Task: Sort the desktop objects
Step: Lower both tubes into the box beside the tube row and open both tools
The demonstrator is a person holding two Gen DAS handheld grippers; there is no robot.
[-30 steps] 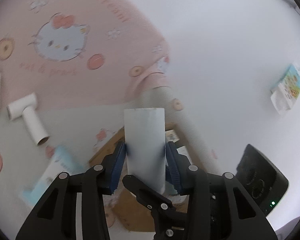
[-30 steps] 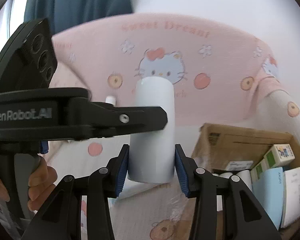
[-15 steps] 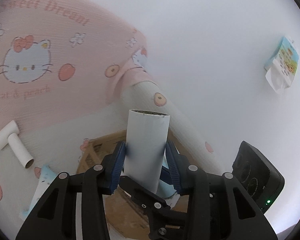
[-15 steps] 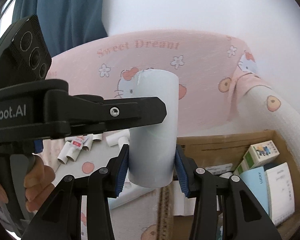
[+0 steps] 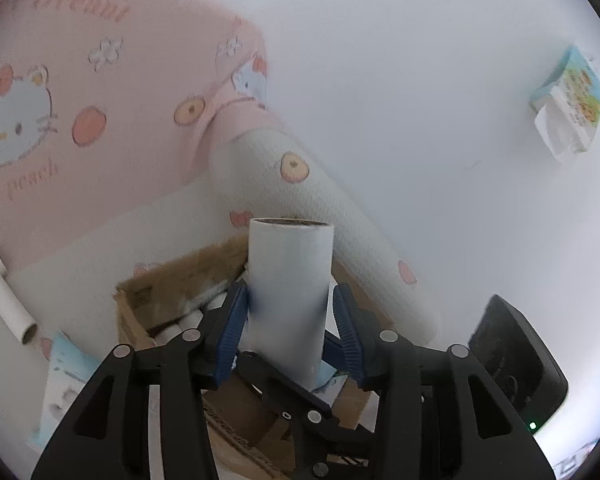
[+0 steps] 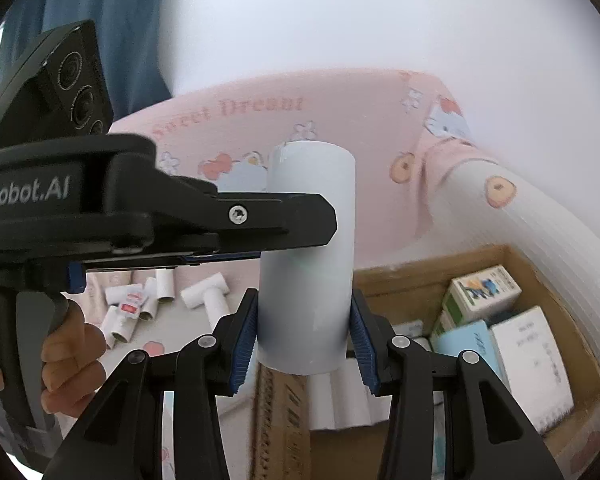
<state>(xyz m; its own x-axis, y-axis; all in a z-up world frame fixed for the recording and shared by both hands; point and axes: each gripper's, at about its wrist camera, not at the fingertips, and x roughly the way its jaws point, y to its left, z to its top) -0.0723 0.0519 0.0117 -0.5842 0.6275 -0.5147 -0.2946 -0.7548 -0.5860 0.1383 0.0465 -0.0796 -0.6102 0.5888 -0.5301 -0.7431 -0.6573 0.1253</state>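
A white roll (image 6: 308, 272), cylindrical, smooth and upright, its brown core seen at the top, is clamped between the blue pads of the right gripper (image 6: 305, 336); the same roll (image 5: 288, 296) stands between the fingers of the left gripper (image 5: 288, 332), whose jaws are opening, a slight gap showing at one pad; it is held above the near edge of an open cardboard box (image 6: 428, 272) packed with small cartons (image 6: 484, 292); loose paper tubes (image 6: 204, 296) lie beyond on the pink cartoon-print cloth (image 6: 340, 120); a rolled mat (image 5: 324, 200) borders the box; bare white wall lies behind.
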